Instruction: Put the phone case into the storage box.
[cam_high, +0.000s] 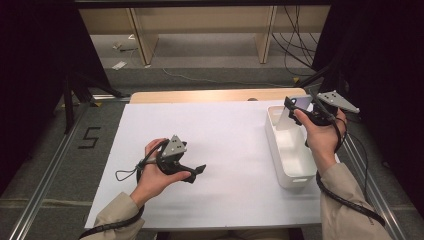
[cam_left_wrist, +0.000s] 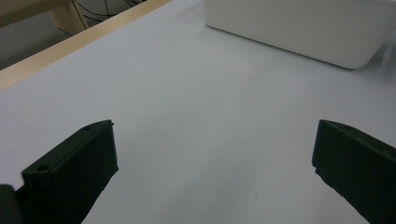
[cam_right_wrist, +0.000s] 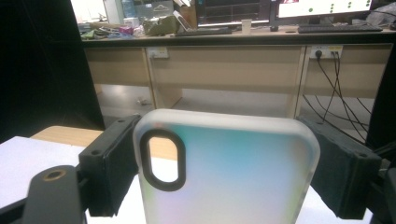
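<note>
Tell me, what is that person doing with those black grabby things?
A person at a white table holds a gripper in each hand. The right gripper is shut on a frosted, translucent phone case with an oval camera hole, holding it up above the far end of a white rectangular plastic bin. The left gripper rests low over the table with its fingers wide apart and nothing between them.

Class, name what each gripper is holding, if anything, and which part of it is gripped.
The right gripper clamps a phone case by its two long side edges. The left gripper is open, holding nothing.
</note>
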